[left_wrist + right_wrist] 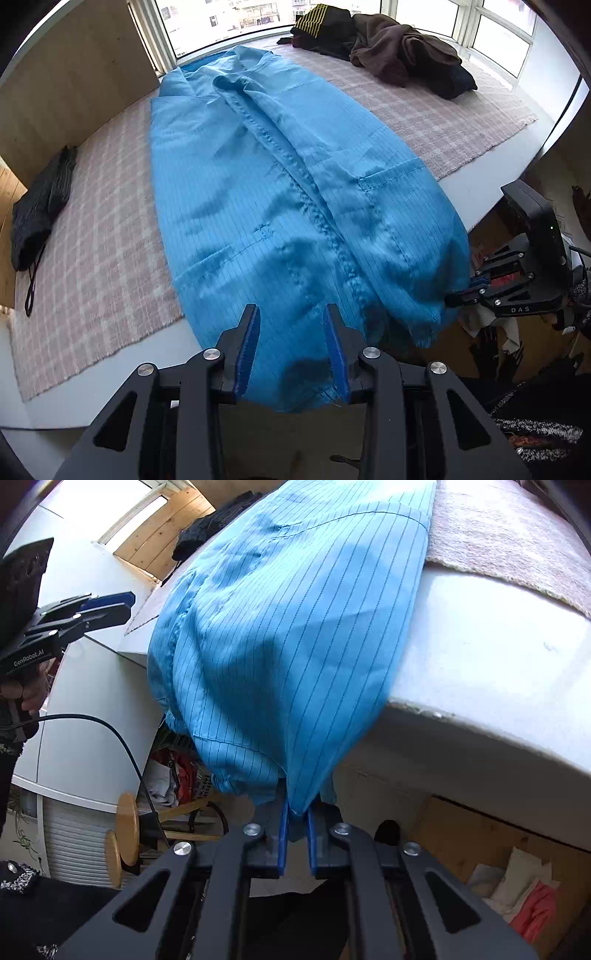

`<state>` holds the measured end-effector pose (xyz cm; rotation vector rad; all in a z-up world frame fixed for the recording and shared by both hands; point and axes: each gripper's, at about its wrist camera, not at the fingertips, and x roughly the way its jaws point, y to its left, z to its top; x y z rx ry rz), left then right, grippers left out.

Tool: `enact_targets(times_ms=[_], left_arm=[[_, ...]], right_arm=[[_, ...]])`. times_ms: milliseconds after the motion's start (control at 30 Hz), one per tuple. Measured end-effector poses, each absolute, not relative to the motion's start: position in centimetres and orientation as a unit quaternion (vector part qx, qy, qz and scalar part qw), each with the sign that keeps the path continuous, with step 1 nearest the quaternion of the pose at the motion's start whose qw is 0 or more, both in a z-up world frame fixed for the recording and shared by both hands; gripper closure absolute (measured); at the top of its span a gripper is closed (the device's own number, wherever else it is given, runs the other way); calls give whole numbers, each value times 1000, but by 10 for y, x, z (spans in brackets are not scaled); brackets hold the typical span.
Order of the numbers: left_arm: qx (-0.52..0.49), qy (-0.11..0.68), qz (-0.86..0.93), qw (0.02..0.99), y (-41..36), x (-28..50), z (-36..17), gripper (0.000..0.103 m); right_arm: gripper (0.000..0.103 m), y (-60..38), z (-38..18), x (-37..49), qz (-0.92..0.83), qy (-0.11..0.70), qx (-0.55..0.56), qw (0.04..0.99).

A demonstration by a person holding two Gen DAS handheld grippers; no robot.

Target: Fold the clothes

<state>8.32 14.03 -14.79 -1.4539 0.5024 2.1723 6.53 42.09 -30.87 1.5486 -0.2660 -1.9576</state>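
Blue coat stretched across the checked mat

The blue coat (280,192) runs lengthwise, collar far, hem near over the table edge (480,686). Left gripper (291,350) stands wide open over the hem; right gripper (295,834) pinches the hem corner.

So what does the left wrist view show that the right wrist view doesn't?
Only the left wrist view shows the windows, the brown clothes pile and the garment's full length. Only the right wrist view shows the wooden stool and the clothes under the table. Both show the blue garment, the left gripper open, and the right gripper pinching its hem.
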Motion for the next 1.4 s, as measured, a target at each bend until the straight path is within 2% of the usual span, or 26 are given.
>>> enact_targets(times_ms=[67, 133, 233, 367, 400, 467, 500, 667, 767, 900, 967, 1100, 1133, 1233, 1400], left_arm=[[-531, 185, 796, 227, 127, 84, -157, 69], [-519, 186, 802, 229, 132, 89, -161, 69], [-505, 140, 806, 276, 152, 77, -161, 69], [-469, 159, 807, 322, 195, 55, -164, 69], [-476, 166, 801, 324, 203, 47, -170, 68], [-495, 174, 788, 323, 209, 32, -181, 68], [-506, 175, 782, 319, 208, 26, -186, 70], [-509, 171, 781, 319, 193, -10, -166, 70], [-488, 167, 803, 298, 186, -62, -149, 70], [-482, 148, 821, 269, 178, -144, -150, 70], [-481, 138, 824, 267, 182, -178, -154, 70], [-449, 128, 825, 318, 213, -210, -149, 71], [-439, 128, 824, 335, 223, -213, -147, 68], [-462, 148, 808, 333, 243, -230, -173, 68], [-494, 163, 794, 315, 255, -253, -211, 68]], right_arm=[[88, 425, -293, 68, -743, -88, 590, 303], [88, 429, -271, 70, -756, -69, 582, 293], [88, 434, -237, 70, -774, -41, 568, 278], [87, 420, -196, 17, -804, -27, 529, 269], [86, 415, -201, -1, -802, -26, 534, 267], [76, 405, -209, -37, -796, -25, 545, 263], [75, 401, -213, -56, -793, -25, 550, 261], [75, 377, -235, -147, -777, -22, 576, 252], [74, 367, -244, -188, -753, -7, 604, 260], [74, 391, -215, -226, -771, -27, 578, 266], [74, 404, -202, -264, -800, -29, 550, 237], [74, 415, -203, -356, -818, -52, 537, 199], [74, 415, -206, -378, -817, -60, 539, 196], [74, 406, -209, -427, -814, -60, 541, 203], [74, 393, -237, -487, -814, -4, 565, 132]])
